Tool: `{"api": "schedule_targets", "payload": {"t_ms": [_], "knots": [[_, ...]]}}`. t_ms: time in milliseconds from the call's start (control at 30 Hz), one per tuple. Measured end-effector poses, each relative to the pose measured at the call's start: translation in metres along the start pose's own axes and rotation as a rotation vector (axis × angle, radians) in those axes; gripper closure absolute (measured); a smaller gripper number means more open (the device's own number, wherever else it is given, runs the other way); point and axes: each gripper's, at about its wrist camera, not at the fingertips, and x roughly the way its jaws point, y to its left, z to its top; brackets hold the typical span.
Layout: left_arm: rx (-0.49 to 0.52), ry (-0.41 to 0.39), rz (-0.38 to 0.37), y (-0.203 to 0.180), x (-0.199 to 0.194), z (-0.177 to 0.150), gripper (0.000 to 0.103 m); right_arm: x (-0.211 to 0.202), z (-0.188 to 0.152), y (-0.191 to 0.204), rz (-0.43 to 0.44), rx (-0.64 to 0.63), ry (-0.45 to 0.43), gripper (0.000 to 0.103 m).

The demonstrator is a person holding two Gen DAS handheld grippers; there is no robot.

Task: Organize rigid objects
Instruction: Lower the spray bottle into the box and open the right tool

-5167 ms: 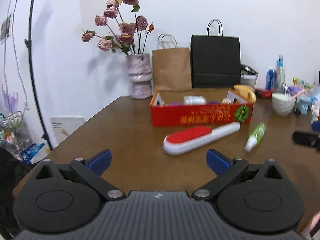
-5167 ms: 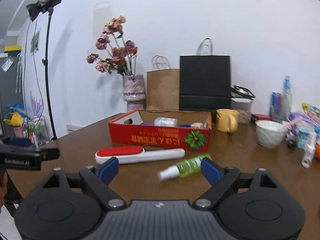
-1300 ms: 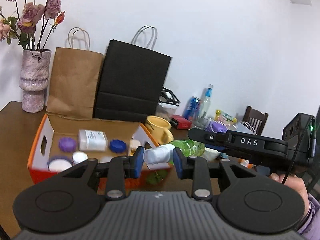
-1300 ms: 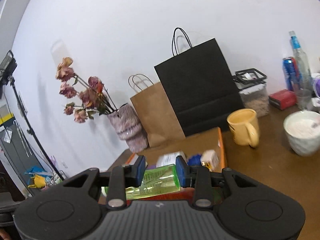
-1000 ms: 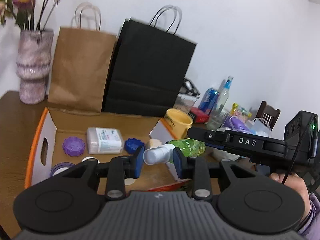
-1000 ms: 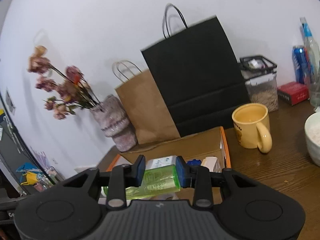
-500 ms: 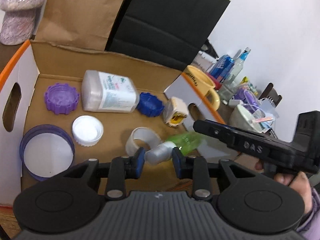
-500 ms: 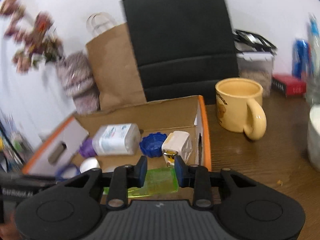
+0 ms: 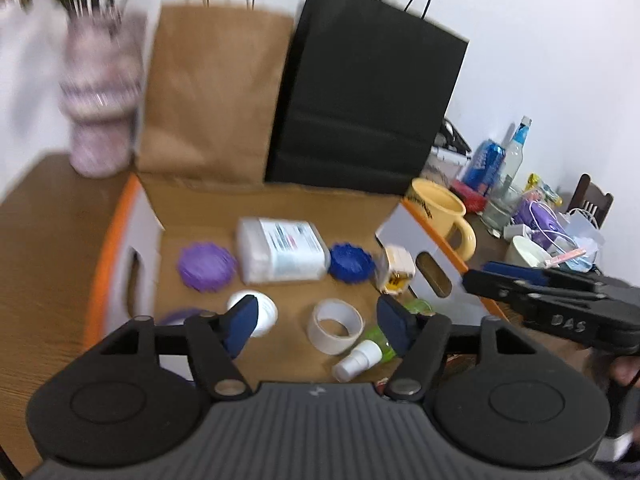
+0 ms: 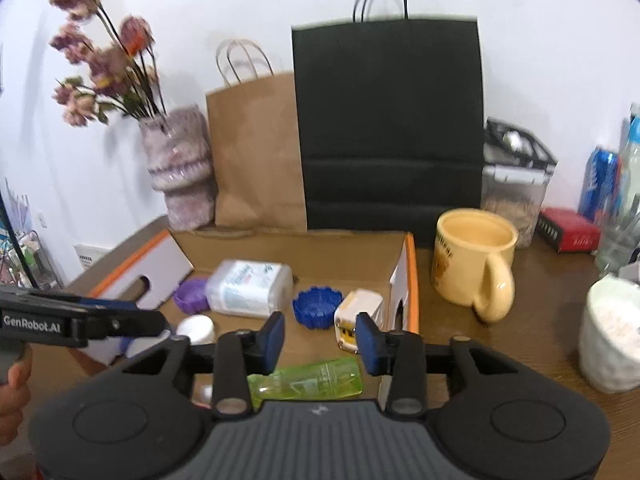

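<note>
A green spray bottle (image 10: 308,380) with a white cap (image 9: 356,360) lies loose on the floor of the open orange-rimmed cardboard box (image 9: 120,216). My right gripper (image 10: 321,342) hangs just above the bottle's body. Its jaws are opening and its pads stand clear of the plastic. My left gripper (image 9: 317,326) is over the cap end, jaws opening wide. A tape roll (image 9: 335,324) shows between its pads and nothing is pressed. Each gripper also shows in the other's view: the right gripper (image 9: 560,304), the left gripper (image 10: 80,320).
The box also holds a white pill container (image 9: 280,250), a purple lid (image 9: 206,266), a blue lid (image 9: 352,262), a white cap (image 9: 260,312) and a cream plug block (image 9: 396,272). A yellow mug (image 10: 472,264) and white bowl (image 10: 612,340) stand right; paper bags (image 10: 388,120) and vase (image 10: 180,172) behind.
Both grippers carried the green bottle down into the box and then opened. The bottle now lies on the box floor, free of both pairs of pads.
</note>
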Motion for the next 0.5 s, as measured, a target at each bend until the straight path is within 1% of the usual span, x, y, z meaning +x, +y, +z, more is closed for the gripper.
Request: {"api": "schedule_targets", "payload": {"t_ms": [33,67,100,133,167,233,267,333,400,467,500], "knots": [[0.011,-0.012,0.014,-0.003,-0.011,0.000,0.032,-0.009,0.002,0.001,0.000,-0.005,-0.005,0.060],[0.019,-0.025,0.028,-0.006,-0.021,0.000,0.029,-0.018,0.003,0.002,0.002,-0.010,-0.010,0.054],[0.030,-0.042,0.042,-0.010,-0.032,-0.001,0.029,-0.029,0.003,0.004,0.007,-0.019,-0.014,0.050],[0.044,-0.062,0.060,-0.014,-0.044,-0.005,0.029,-0.038,0.002,0.006,0.011,-0.030,-0.022,0.043],[0.059,-0.087,0.083,-0.018,-0.056,-0.010,0.026,-0.049,0.000,0.009,0.011,-0.048,-0.031,0.038],[0.075,-0.137,0.132,-0.027,-0.076,-0.018,0.021,-0.066,-0.005,0.016,0.003,-0.080,-0.046,0.034],[0.080,-0.162,0.154,-0.032,-0.088,-0.024,0.021,-0.076,-0.009,0.019,0.001,-0.091,-0.052,0.033],[0.087,-0.191,0.165,-0.040,-0.108,-0.034,0.020,-0.091,-0.017,0.023,0.001,-0.092,-0.063,0.033],[0.078,-0.225,0.178,-0.047,-0.129,-0.046,0.019,-0.108,-0.027,0.025,0.012,-0.079,-0.091,0.030],[0.084,-0.257,0.188,-0.055,-0.149,-0.058,0.015,-0.124,-0.040,0.027,0.022,-0.065,-0.120,0.021],[0.091,-0.272,0.192,-0.059,-0.157,-0.065,0.014,-0.131,-0.046,0.029,0.022,-0.062,-0.130,0.021]]}}
